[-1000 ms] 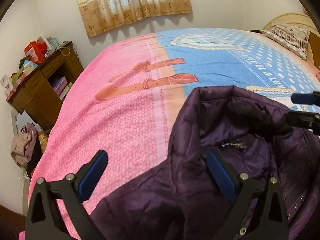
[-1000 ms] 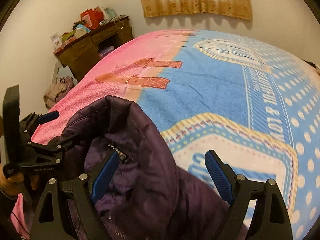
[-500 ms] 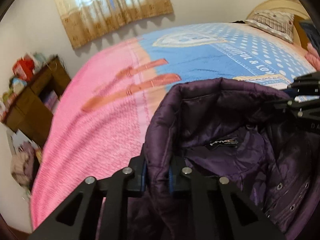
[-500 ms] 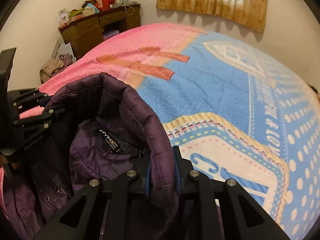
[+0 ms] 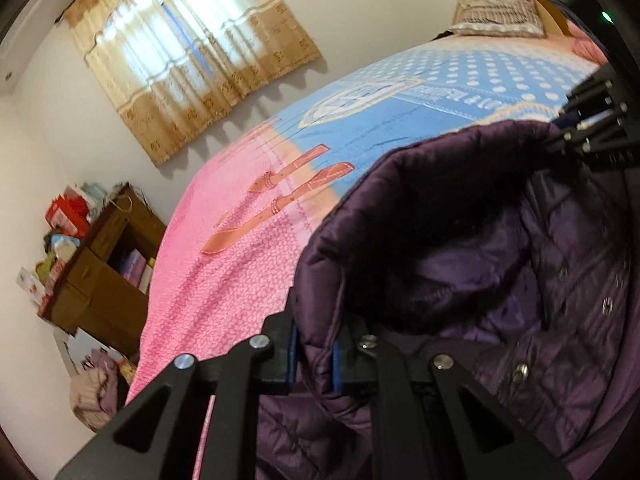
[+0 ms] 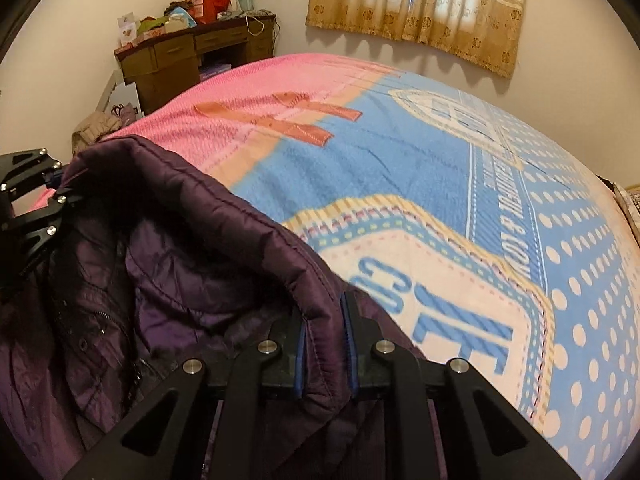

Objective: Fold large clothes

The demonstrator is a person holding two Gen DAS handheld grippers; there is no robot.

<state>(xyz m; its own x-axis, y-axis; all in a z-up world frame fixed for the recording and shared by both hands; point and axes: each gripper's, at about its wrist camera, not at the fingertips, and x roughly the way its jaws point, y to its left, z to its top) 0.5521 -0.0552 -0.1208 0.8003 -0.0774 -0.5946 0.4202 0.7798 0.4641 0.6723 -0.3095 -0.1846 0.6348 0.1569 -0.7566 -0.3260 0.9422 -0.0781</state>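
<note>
A dark purple quilted jacket (image 5: 500,264) hangs between my two grippers above the bed, its collar stretched and its lining and snap buttons facing me. My left gripper (image 5: 314,354) is shut on the jacket's left collar edge. My right gripper (image 6: 325,354) is shut on the right collar edge of the jacket (image 6: 192,256). The right gripper shows at the far right of the left wrist view (image 5: 592,128). The left gripper shows at the far left of the right wrist view (image 6: 32,196). The jacket's lower part is hidden below the frames.
The bed's blanket (image 6: 440,200) is pink on one side and blue with white dots on the other. A brown desk (image 6: 192,56) with clutter stands by the wall. A clothes pile (image 5: 96,392) lies on the floor. A pillow (image 5: 500,8) lies at the headboard.
Both grippers went from open around the collar to shut on it. They have since lifted and tilted, and the collar is pulled taut between them.
</note>
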